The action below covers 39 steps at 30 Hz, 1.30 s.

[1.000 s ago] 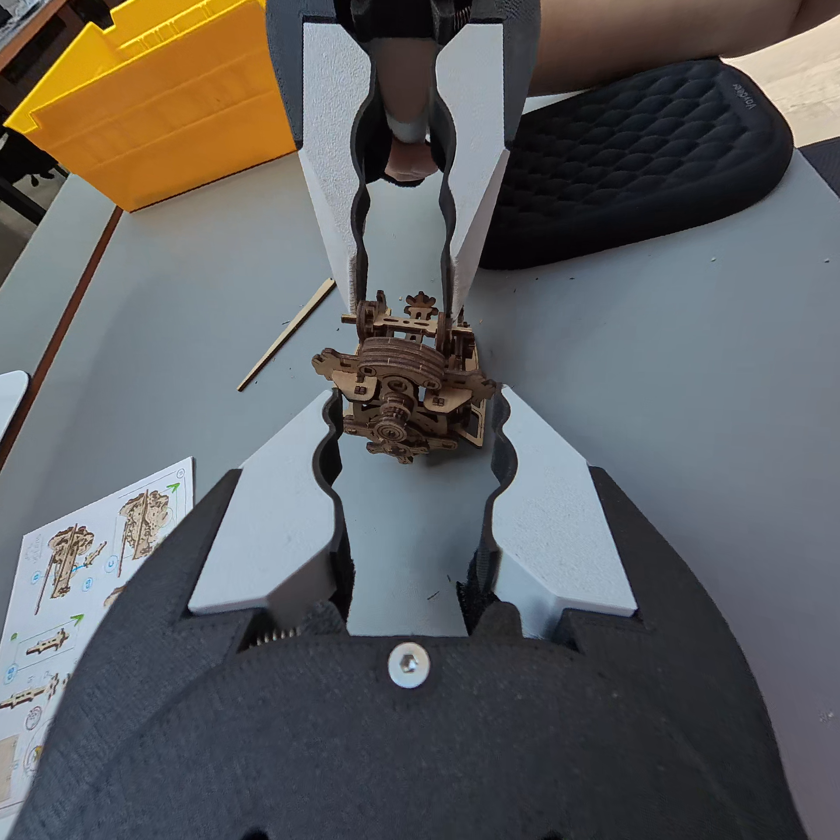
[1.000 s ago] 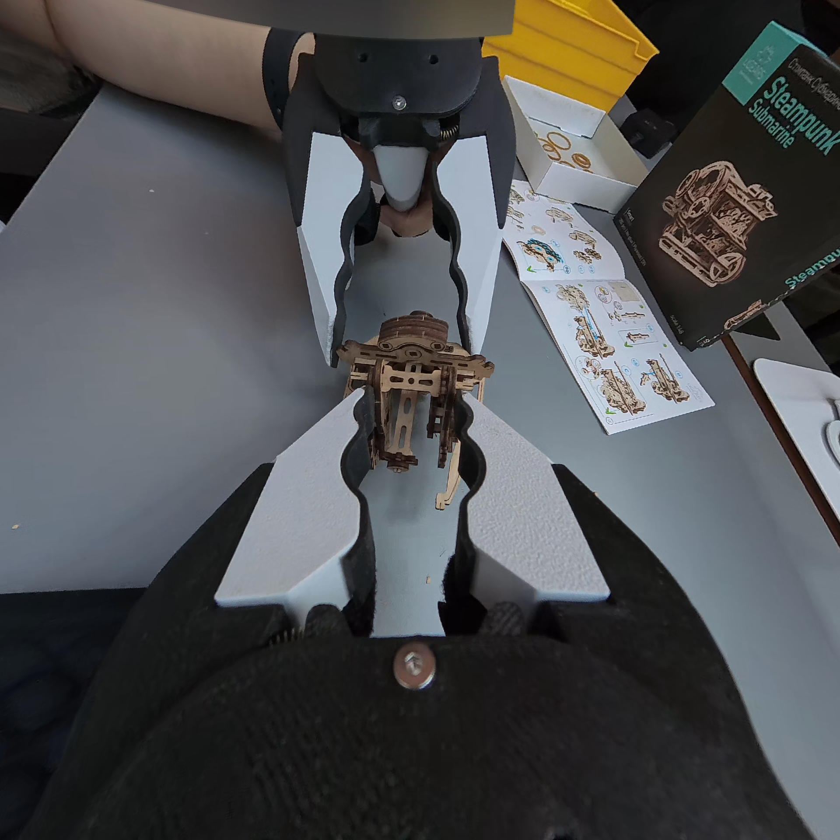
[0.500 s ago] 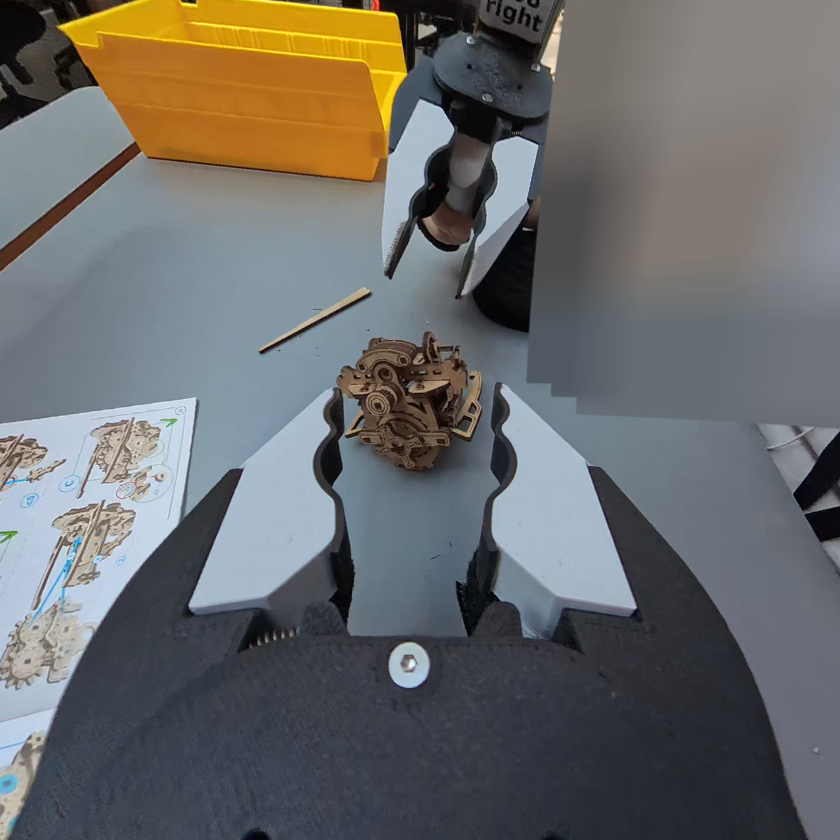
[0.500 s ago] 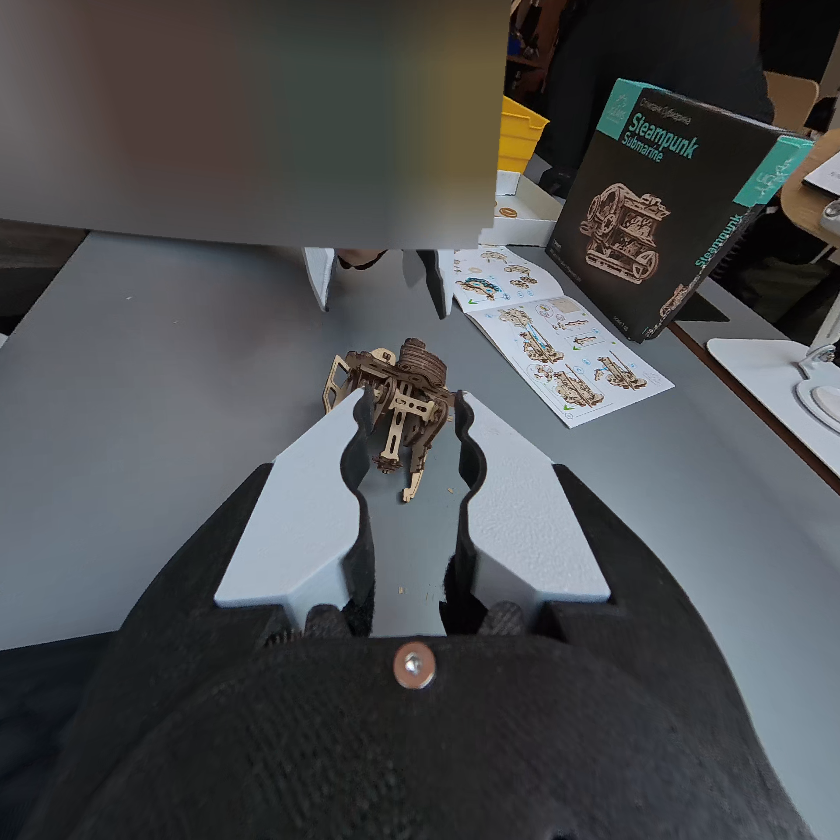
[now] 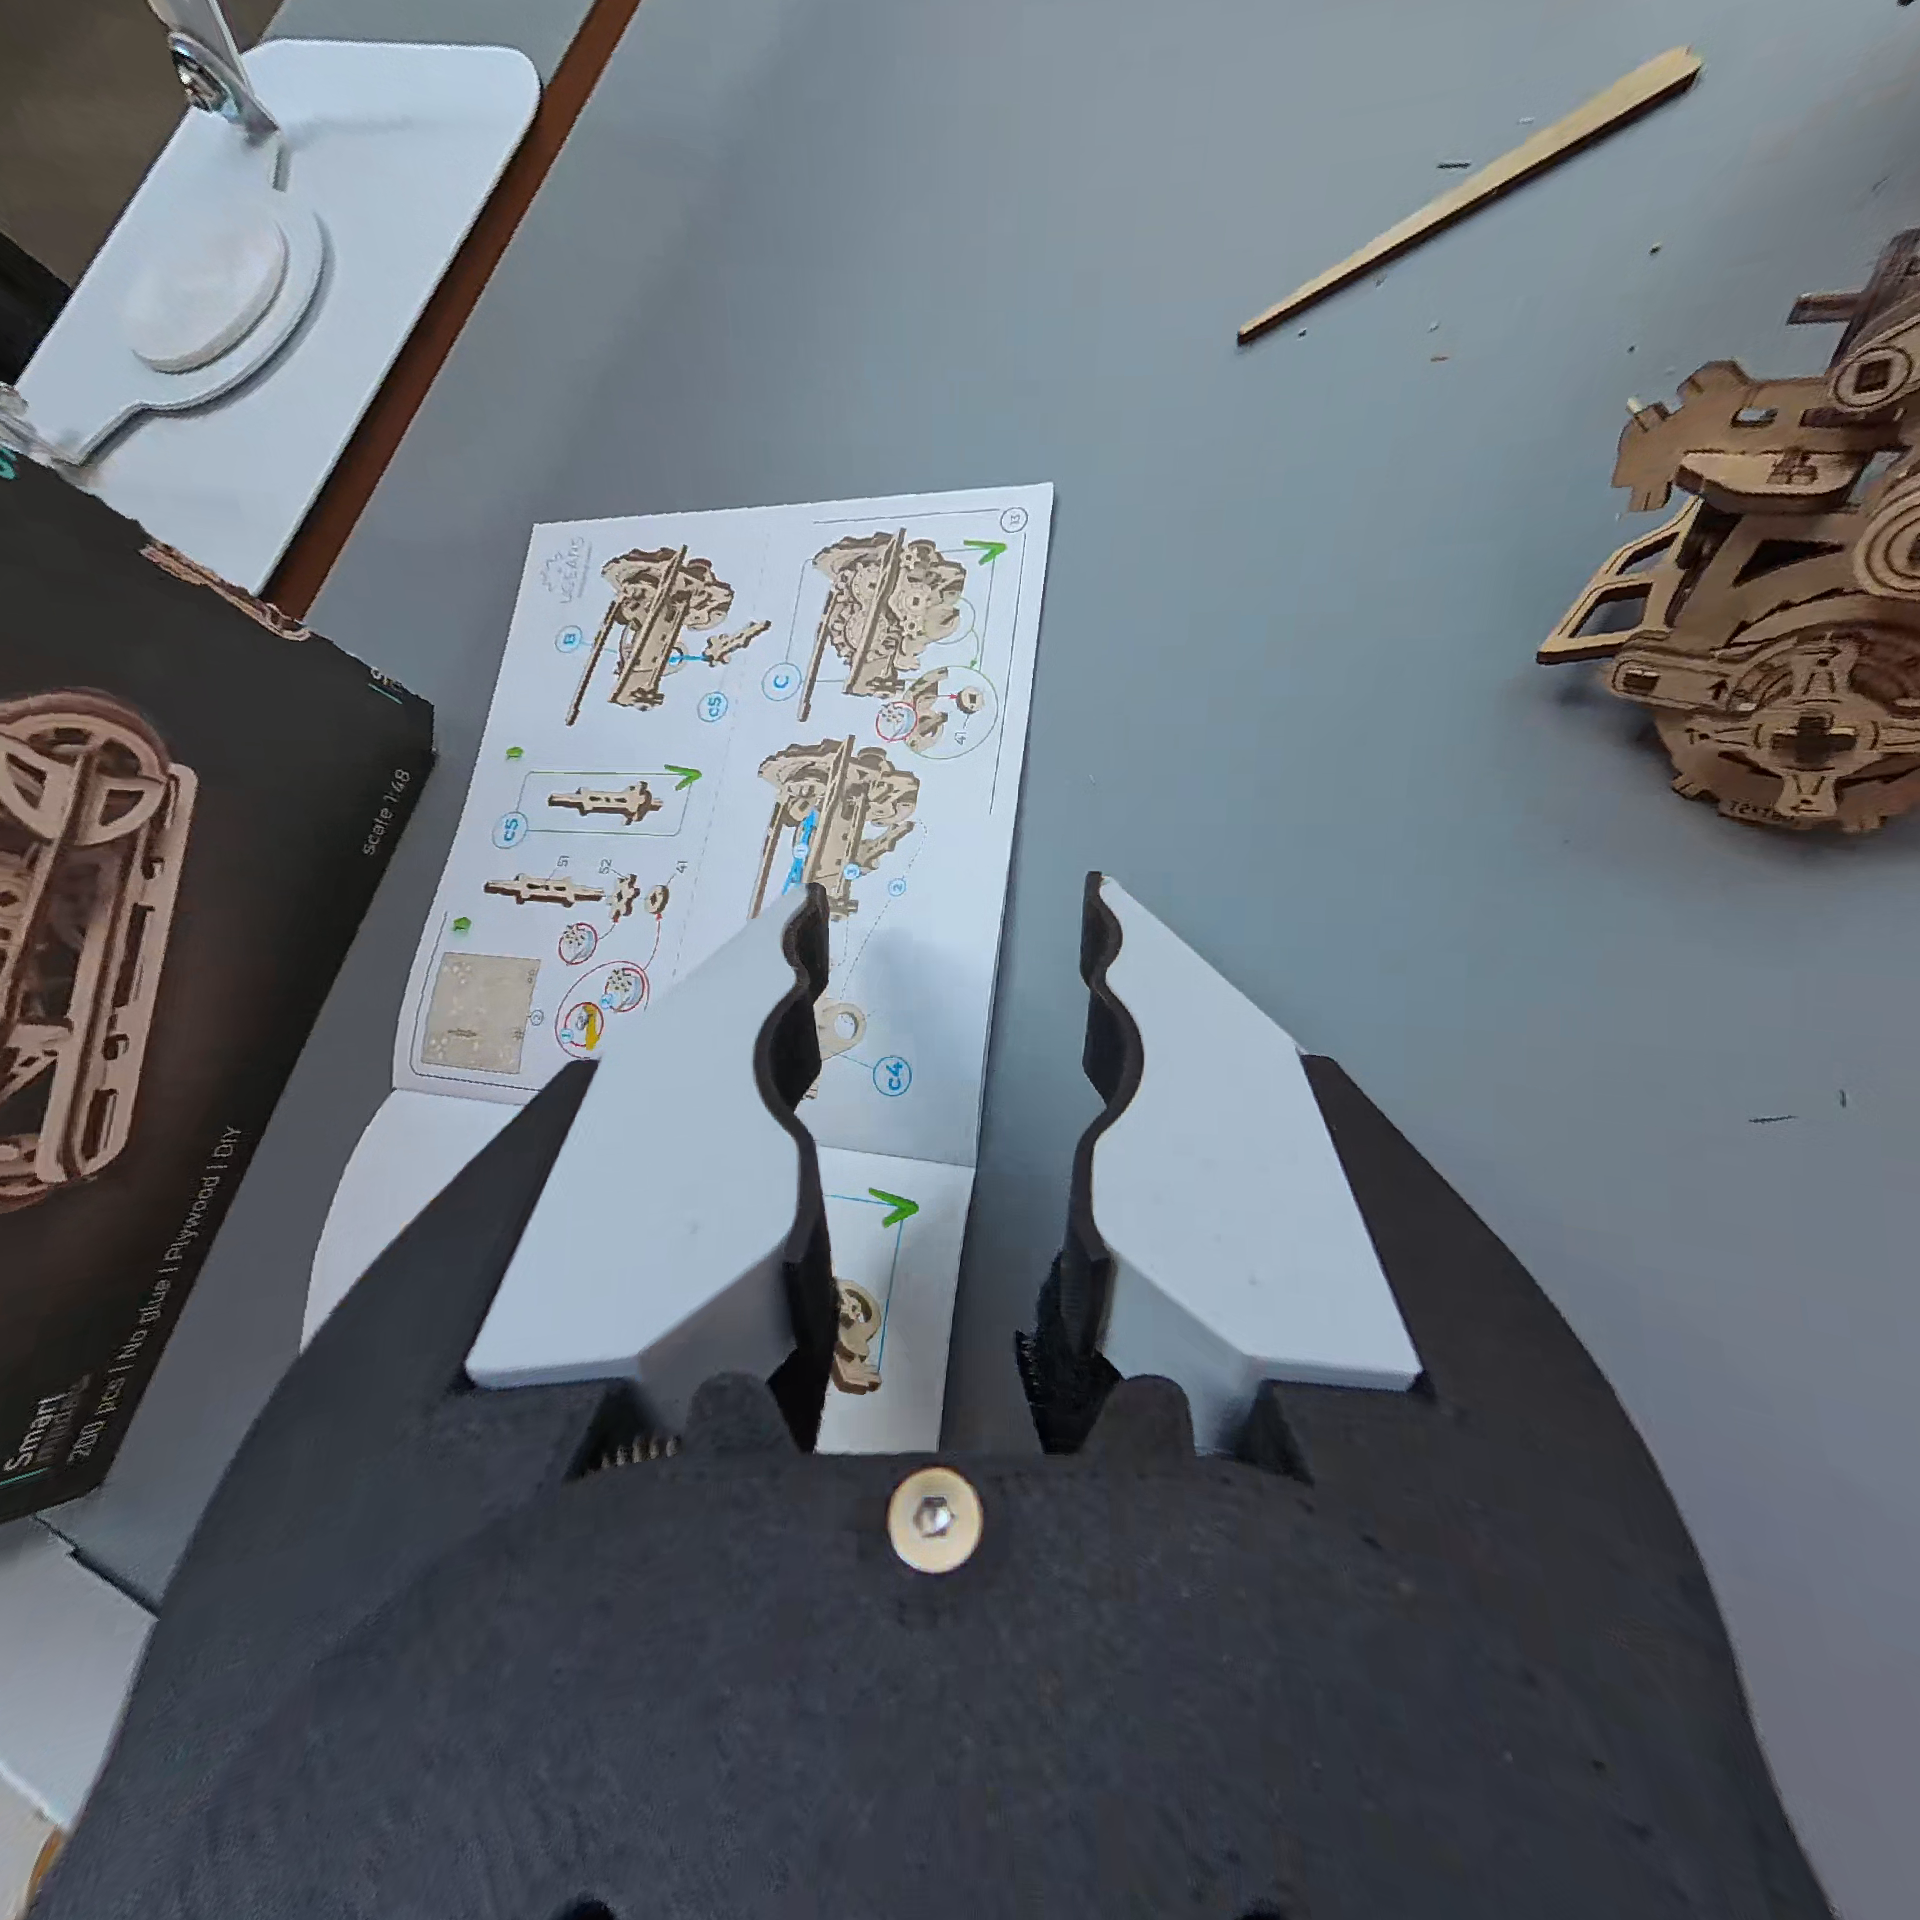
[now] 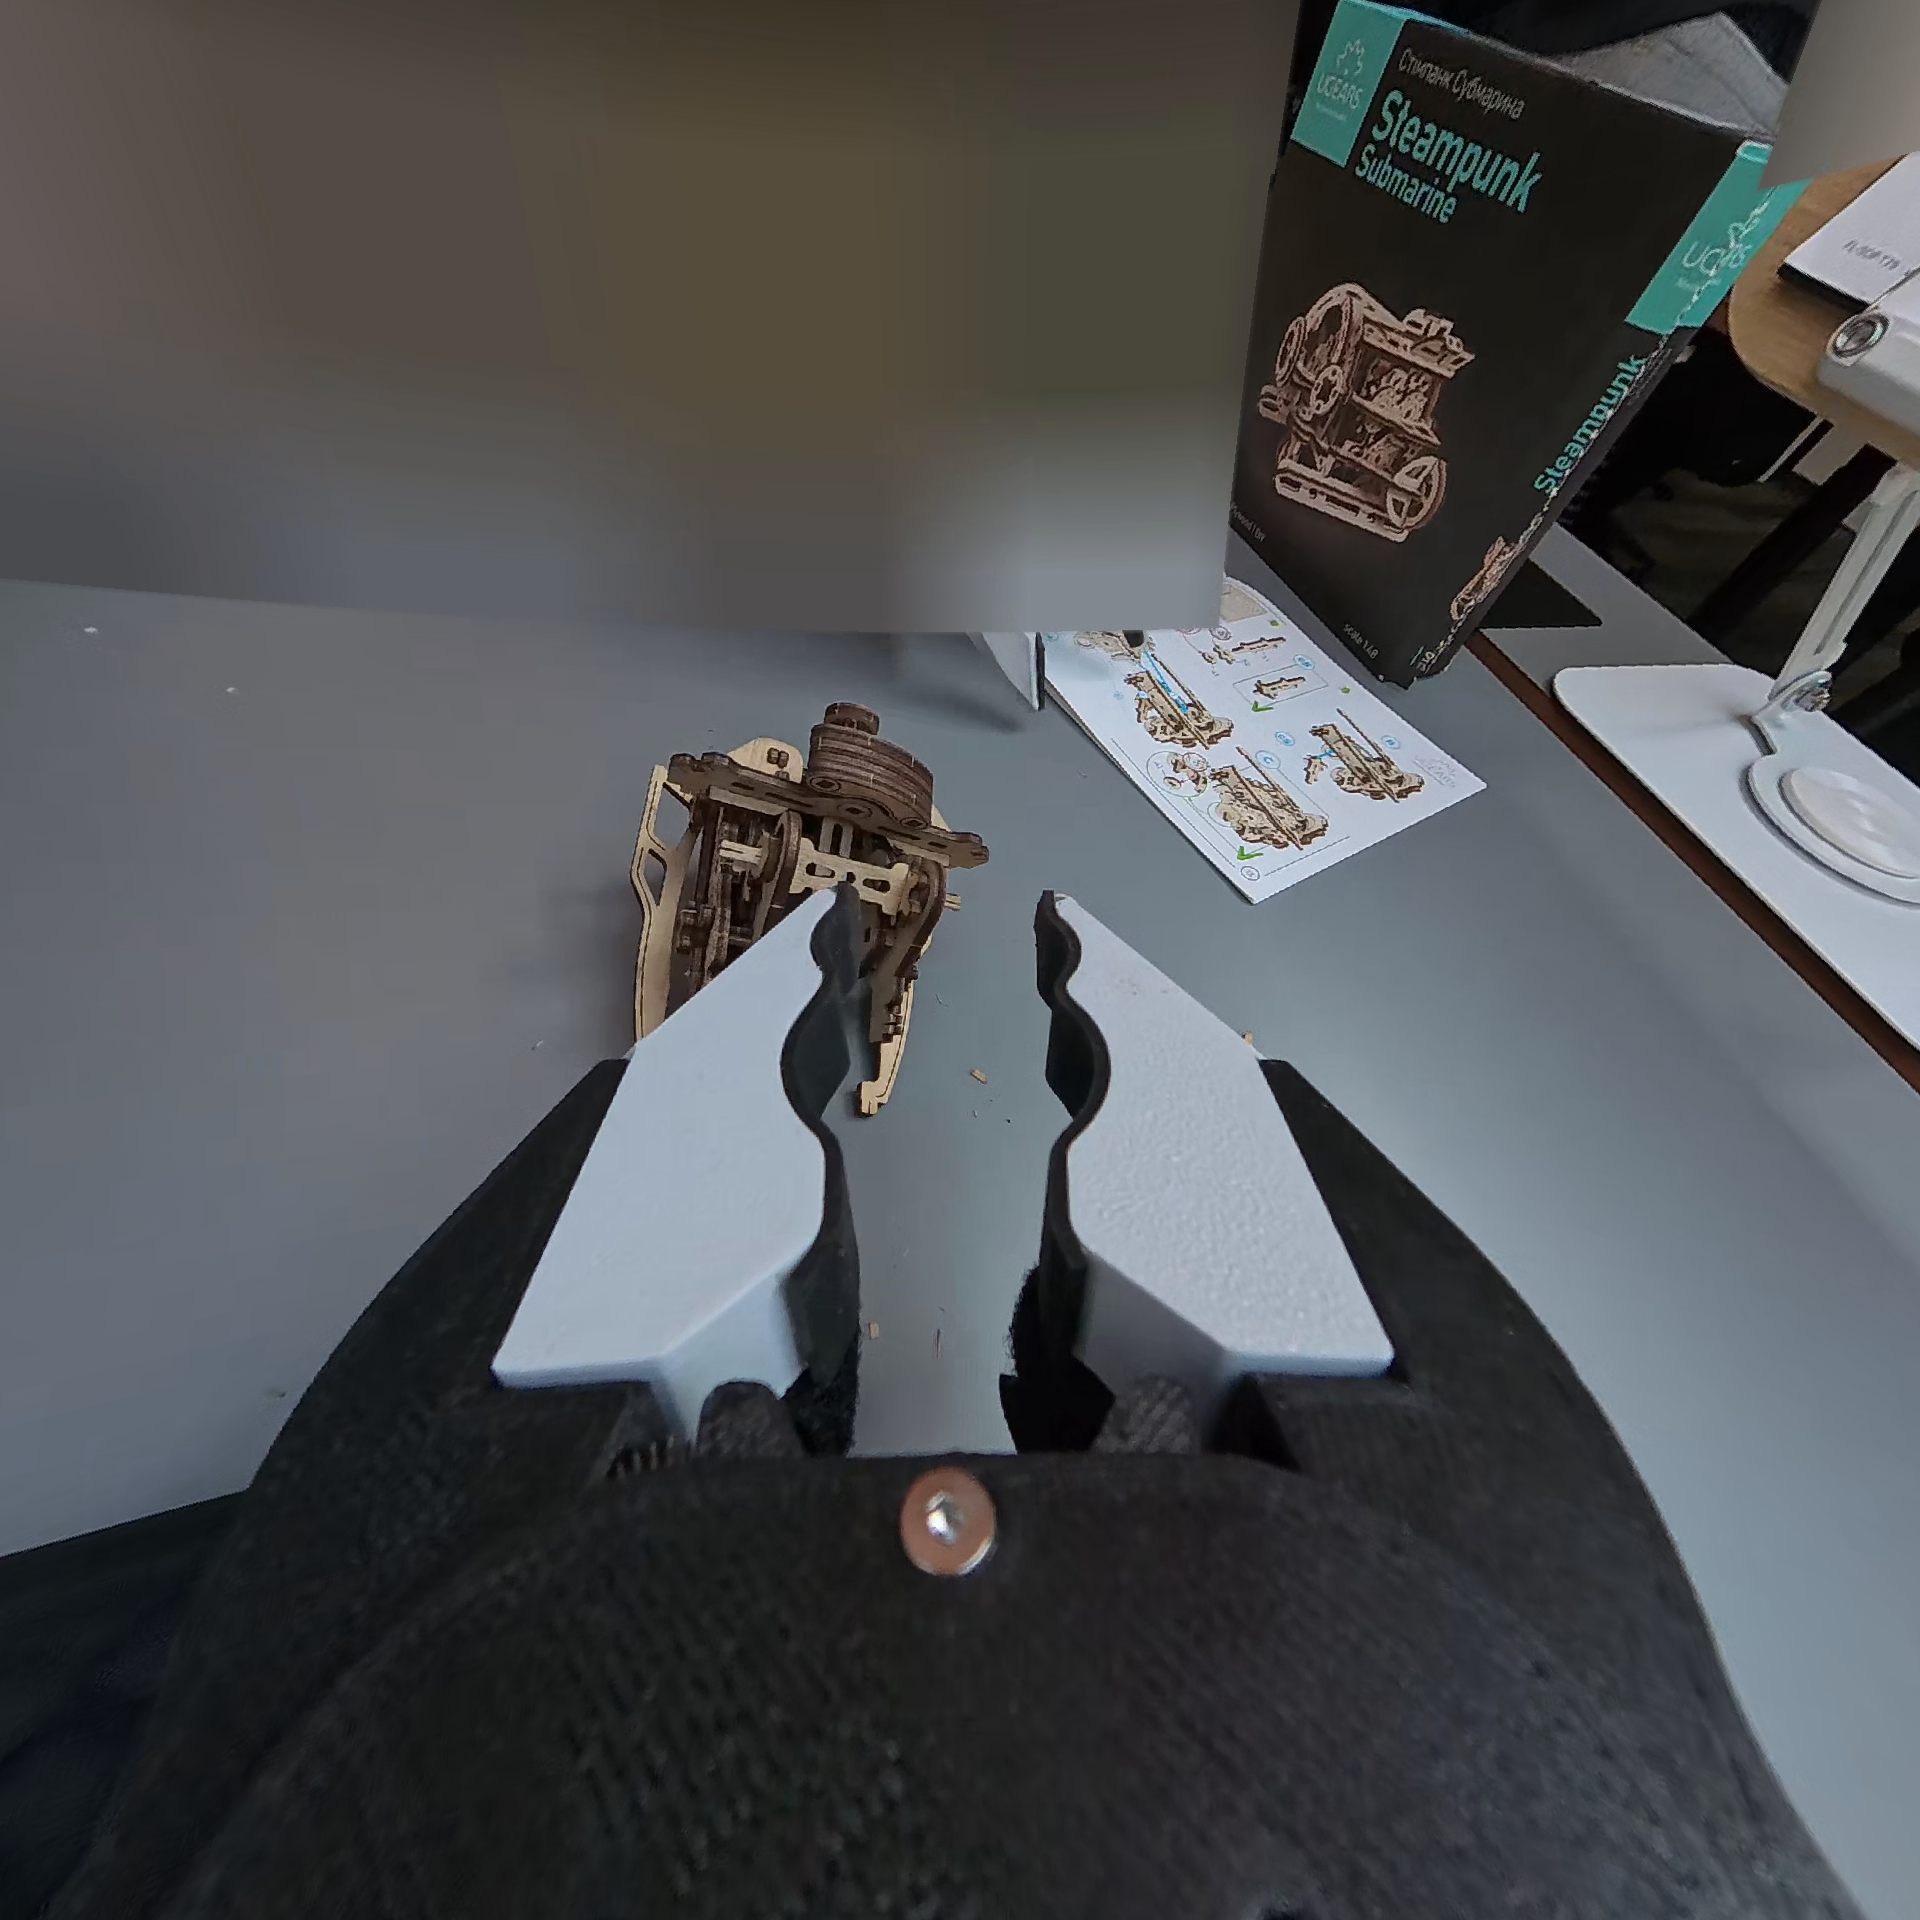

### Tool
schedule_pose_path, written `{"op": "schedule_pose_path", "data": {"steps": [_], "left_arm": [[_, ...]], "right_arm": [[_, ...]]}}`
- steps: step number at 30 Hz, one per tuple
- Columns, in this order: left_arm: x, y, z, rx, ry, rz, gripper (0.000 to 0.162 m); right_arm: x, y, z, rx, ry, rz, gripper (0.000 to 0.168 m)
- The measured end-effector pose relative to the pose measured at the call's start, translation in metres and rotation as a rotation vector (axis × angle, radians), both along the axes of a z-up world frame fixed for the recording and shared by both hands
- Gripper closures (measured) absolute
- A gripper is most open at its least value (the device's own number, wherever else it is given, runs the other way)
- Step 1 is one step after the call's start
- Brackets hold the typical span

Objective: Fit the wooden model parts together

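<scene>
- On the grey tabletop (image 6: 312, 935), the partly built wooden model (image 6: 800, 873) lies tipped on its side, with nothing gripping it.
- Right gripper (image 6: 940, 914) hovers just in front of the model with its fingers parted and empty; its left fingertip overlaps the model in the right wrist view, but whether it touches cannot be told.
- Left gripper (image 5: 951, 899) hangs over the instruction sheet (image 5: 748, 790), fingers spread wide and holding nothing; the model (image 5: 1766, 623) sits well off to its right.
- Beyond the sheet, a loose wooden stick (image 5: 1475, 192) lies alone on the tabletop, apart from the model.
- Beside the sheet stands the dark kit box (image 6: 1455, 343).
- Risk, as I judge it: the model rests on thin curved frame pieces, so a pinch there could snap or pop a joint loose.
- Closing on the gears or the stacked drum may shift parts already seated.
- Because the model lies tilted, a one-sided push could make it roll or skid instead of being caught.
- Reaching for the stick, the fingers might slide it away, since it lies flat.
</scene>
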<state>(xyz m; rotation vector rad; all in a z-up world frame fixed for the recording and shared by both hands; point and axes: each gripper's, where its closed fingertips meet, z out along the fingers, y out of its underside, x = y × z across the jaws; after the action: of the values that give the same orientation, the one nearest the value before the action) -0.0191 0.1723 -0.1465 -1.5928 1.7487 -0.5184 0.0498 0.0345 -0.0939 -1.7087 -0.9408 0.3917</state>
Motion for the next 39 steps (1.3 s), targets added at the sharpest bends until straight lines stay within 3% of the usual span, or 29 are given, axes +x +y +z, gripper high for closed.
{"op": "schedule_pose_path", "data": {"steps": [5,8,18,21,30,34,39], "left_arm": [[-0.002,0.003,-0.009,-0.06,0.023,0.022,0.122],[-0.004,0.003,-0.01,-0.11,0.007,0.018,0.136],[-0.009,-0.001,-0.01,-0.212,-0.005,0.015,0.143],[-0.014,-0.014,-0.01,-0.27,0.003,-0.031,0.154],[-0.024,-0.023,-0.009,-0.361,-0.024,-0.049,0.154],[-0.024,-0.024,-0.009,-0.397,-0.03,-0.038,0.156],[-0.025,-0.024,-0.008,-0.44,-0.049,-0.033,0.157]], "right_arm": [[0.001,0.001,-0.004,-0.025,0.007,-0.003,0.136],[0.001,0.002,-0.008,-0.04,0.002,-0.004,0.136],[0.001,0.001,-0.009,-0.053,0.006,-0.004,0.137],[0.0,0.001,-0.009,-0.056,0.01,-0.001,0.137],[0.009,0.015,0.0,-0.103,0.091,-0.001,0.137],[0.006,0.027,0.02,-0.096,0.123,0.018,0.136],[-0.005,0.052,0.017,-0.159,0.054,0.102,0.135]]}}
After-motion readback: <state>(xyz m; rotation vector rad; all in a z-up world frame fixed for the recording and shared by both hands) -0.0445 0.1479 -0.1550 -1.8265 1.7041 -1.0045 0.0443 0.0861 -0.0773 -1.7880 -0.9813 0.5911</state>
